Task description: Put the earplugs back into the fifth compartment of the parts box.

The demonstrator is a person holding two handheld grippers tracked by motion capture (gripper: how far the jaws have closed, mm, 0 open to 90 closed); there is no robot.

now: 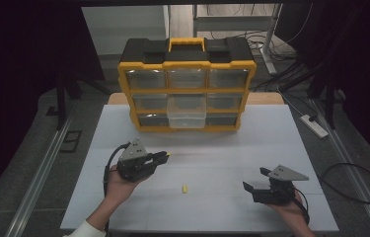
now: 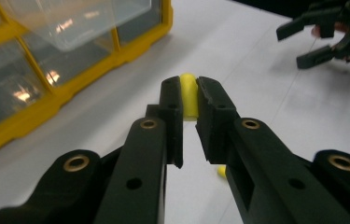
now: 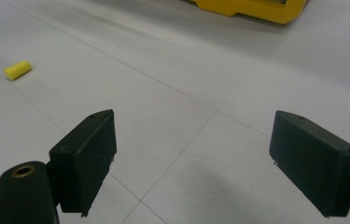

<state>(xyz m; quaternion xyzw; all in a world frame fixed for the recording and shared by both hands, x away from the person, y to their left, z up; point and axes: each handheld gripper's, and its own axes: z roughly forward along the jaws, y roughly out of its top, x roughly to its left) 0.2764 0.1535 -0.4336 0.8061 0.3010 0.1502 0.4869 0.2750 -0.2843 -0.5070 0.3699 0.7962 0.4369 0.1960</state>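
My left gripper is shut on a small yellow earplug, pinched between its pads. In the high view that left gripper is held above the white table, left of centre, with the yellow earplug at its tips. A second yellow earplug lies loose on the table between the hands; it also shows as the second earplug at the far left and the second earplug below the jaws. My right gripper stands open over bare table; the right gripper sits at the front right.
A yellow and black organiser case with clear drawers stands at the back of the white table. Its middle bottom drawer is pulled out. A power strip and cables lie on the floor to the right.
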